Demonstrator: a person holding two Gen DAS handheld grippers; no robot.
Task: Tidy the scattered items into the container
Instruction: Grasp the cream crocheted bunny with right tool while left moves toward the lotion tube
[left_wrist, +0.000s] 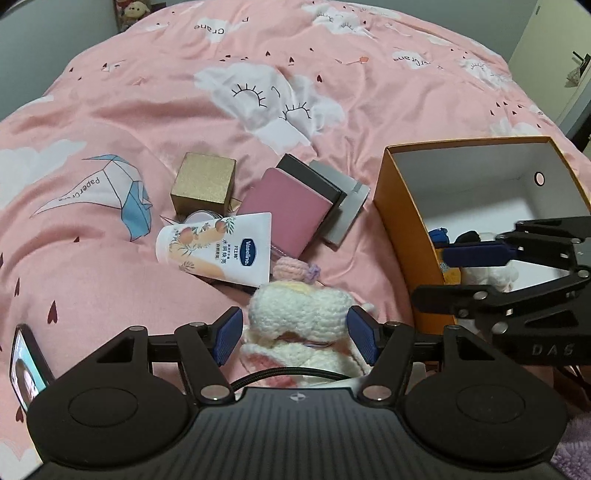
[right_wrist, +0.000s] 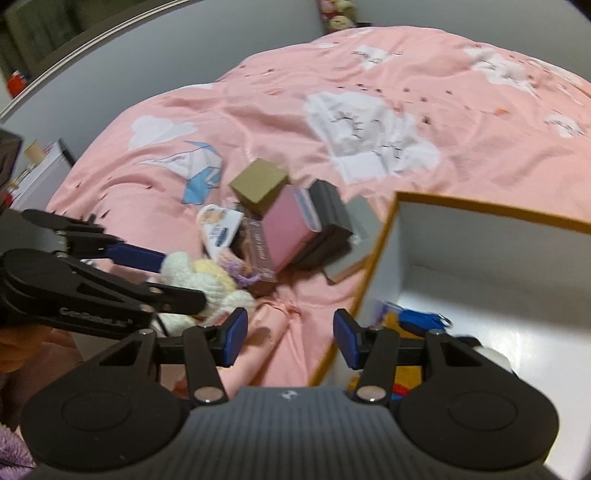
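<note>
Orange-walled box (left_wrist: 402, 221) partly filled, a few small items inside. Beside it on the pink duvet (left_wrist: 155, 110): crocheted toy (left_wrist: 299, 306) between the spread left gripper (left_wrist: 293, 332), tube (left_wrist: 218, 247), gold cube (left_wrist: 203, 184), pink case (left_wrist: 288, 210) left. Right gripper (right_wrist: 290, 334) open, empty, at the box's rim.

Tube (left_wrist: 218, 248) lies left of box (left_wrist: 406, 221), before cube (left_wrist: 204, 184).

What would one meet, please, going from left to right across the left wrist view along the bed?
Phone → gold box → Vaseline tube → pink case → orange box → right gripper.
</note>
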